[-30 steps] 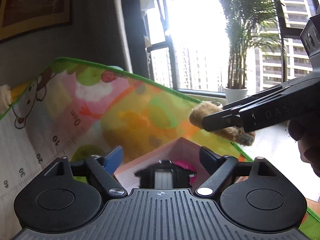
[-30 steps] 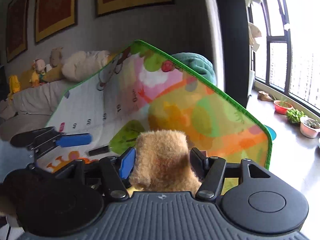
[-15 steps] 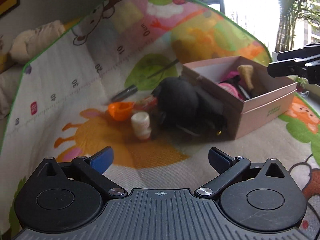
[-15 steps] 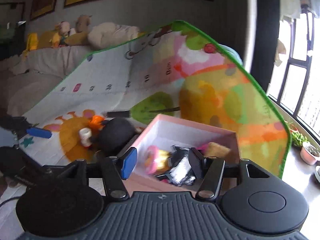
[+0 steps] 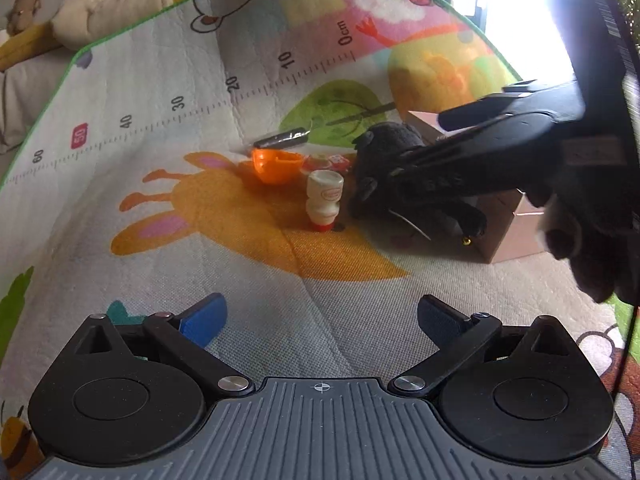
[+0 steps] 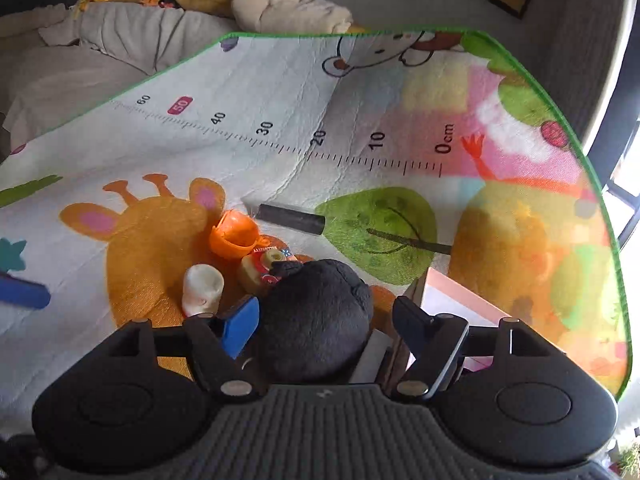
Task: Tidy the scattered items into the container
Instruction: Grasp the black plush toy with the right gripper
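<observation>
The right claw is opening, its fingers straddling the black plush toy without clearly pressing on it; the toy lies on the play mat against the pink box. The left claw stands fully spread above bare mat, holding nothing. Just beside the plush lie a white toy bottle, an orange cup and a dark cylinder.
</observation>
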The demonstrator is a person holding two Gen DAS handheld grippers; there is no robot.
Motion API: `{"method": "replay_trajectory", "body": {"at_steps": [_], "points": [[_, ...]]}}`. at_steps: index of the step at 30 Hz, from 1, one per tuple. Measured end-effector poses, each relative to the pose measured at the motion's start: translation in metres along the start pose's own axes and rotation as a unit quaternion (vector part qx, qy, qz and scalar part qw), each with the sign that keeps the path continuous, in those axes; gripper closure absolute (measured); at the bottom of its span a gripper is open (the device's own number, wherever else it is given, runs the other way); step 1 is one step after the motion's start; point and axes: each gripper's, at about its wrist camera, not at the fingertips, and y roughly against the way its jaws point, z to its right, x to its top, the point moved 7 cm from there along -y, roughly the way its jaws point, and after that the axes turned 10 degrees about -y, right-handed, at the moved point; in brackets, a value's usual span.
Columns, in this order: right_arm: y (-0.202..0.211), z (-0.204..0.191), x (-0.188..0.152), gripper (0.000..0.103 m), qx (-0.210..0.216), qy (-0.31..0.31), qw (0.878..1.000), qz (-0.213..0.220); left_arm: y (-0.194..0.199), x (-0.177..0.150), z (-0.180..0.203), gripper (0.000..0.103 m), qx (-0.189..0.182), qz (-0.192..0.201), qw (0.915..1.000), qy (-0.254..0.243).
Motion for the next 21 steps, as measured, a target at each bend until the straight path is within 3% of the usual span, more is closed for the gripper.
{"method": "replay_trajectory", "body": {"at_steps": [4, 8, 15, 21], "points": [[-0.031, -0.007, 0.001, 0.028, -0.003, 0.015, 0.999, -0.036, 0.001, 0.0, 0.0, 0.0, -0.009, 0.004, 0.9999, 0.004], [-0.016, -0.01, -0.004, 0.035, 0.002, 0.035, 0.999, -0.02, 0.001, -0.001, 0.0, 0.0, -0.014, 0.004, 0.9999, 0.01], [0.078, 0.012, -0.01, 0.035, 0.075, -0.043, 0.996, 0.026, 0.0, -0.001, 0.002, 0.0, -0.005, -0.003, 1.0, 0.001], [0.15, 0.041, -0.061, 0.035, 0.118, -0.114, 0.986, 0.027, -0.003, 0.001, 0.006, 0.0, 0.005, -0.009, 0.9998, -0.017]]}}
